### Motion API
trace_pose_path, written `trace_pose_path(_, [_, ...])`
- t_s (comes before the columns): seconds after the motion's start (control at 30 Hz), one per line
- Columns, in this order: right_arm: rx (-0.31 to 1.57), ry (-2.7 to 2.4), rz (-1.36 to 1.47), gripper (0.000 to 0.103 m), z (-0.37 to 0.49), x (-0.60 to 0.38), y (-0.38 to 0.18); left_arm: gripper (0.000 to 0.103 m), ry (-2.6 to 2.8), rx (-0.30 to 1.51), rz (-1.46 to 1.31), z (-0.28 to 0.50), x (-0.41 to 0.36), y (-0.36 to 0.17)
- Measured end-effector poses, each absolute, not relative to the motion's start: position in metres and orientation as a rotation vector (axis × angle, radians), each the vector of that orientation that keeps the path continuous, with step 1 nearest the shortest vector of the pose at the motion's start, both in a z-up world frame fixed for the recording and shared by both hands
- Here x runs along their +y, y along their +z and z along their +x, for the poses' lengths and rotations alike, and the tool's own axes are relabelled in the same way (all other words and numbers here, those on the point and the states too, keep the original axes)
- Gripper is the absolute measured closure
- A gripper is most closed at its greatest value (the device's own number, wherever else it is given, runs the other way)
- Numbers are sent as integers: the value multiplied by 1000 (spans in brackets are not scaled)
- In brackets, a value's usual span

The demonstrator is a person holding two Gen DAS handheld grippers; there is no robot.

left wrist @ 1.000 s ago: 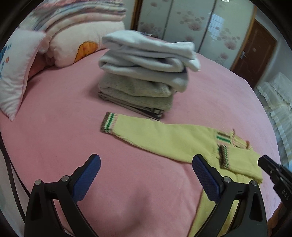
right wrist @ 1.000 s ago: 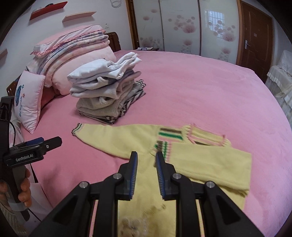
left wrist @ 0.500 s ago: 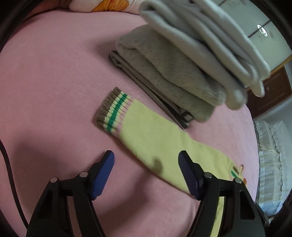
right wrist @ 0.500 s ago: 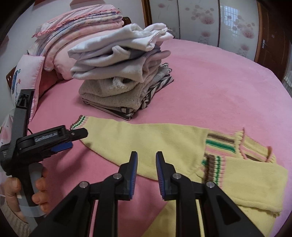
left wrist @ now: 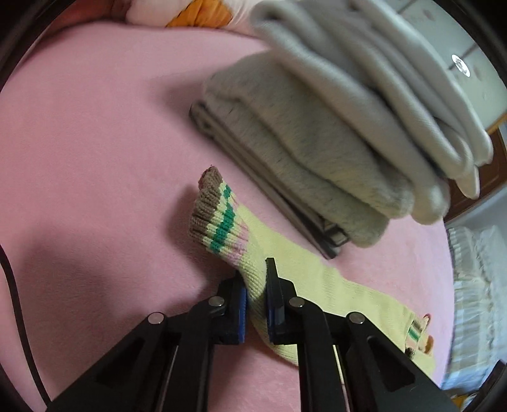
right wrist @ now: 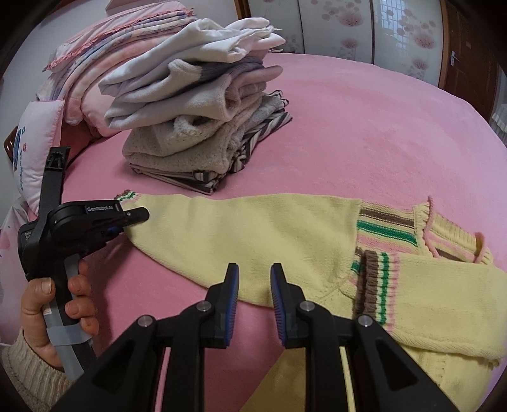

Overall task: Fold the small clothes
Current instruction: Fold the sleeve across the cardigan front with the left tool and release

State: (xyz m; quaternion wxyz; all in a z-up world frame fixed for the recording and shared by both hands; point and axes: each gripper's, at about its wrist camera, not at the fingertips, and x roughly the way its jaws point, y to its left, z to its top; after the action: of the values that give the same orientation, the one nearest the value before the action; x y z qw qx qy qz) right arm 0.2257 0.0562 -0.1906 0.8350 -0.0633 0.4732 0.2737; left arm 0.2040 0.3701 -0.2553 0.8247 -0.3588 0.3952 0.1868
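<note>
A yellow knit sweater point(right wrist: 253, 231) lies flat on the pink bed point(right wrist: 364, 126). Its left sleeve point(left wrist: 317, 279) stretches out toward the stack of clothes. The other sleeve is folded across the body, and its striped cuff point(right wrist: 377, 285) lies on top. My left gripper point(left wrist: 253, 272) is shut on the stretched sleeve just behind its striped cuff point(left wrist: 218, 215), which bunches and stands up. In the right wrist view the left gripper point(right wrist: 139, 218) sits at the sleeve's end. My right gripper point(right wrist: 253, 279) hovers over the sleeve's near edge, jaws narrowly apart with nothing between them.
A stack of folded grey and white clothes point(right wrist: 196, 126) stands just behind the sleeve. Pillows and folded bedding point(right wrist: 95, 63) fill the back left. A person's hand point(right wrist: 41, 310) holds the left gripper's handle. Wardrobe doors point(right wrist: 348, 28) close off the far side.
My left gripper came down onto the stretched sleeve and closed on it behind the cuff, which now bunches upward. My right gripper sank closer to the sweater, its gap unchanged.
</note>
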Motion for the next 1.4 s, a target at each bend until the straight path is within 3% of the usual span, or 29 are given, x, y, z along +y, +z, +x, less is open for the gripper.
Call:
trace_pose_path(0.4, [957, 491, -53, 83, 222, -14, -160, 96, 173, 708, -610, 219, 259, -153])
trace_pose_path(0.63, [929, 402, -2, 83, 213, -81, -149, 96, -8, 725, -511, 237, 171, -123])
trace_pose_path(0.97, [959, 292, 75, 83, 206, -166, -163, 96, -135, 854, -436, 261, 73, -149])
trace_pose_path(1.23, [981, 252, 116, 83, 205, -202, -175, 95, -154, 1008, -296, 273, 18, -218])
trace_pose_path(1.3, [986, 248, 120, 83, 206, -207, -178, 86, -147, 1034, -252, 272, 11, -229])
trace_pose_path(1.37, [992, 243, 125, 83, 206, -211, -180, 58, -144, 1037, -233, 270, 4, -232])
trace_pose_path(1.4, [994, 242, 129, 83, 205, -212, -180, 51, -145, 1030, -227, 268, 3, -232])
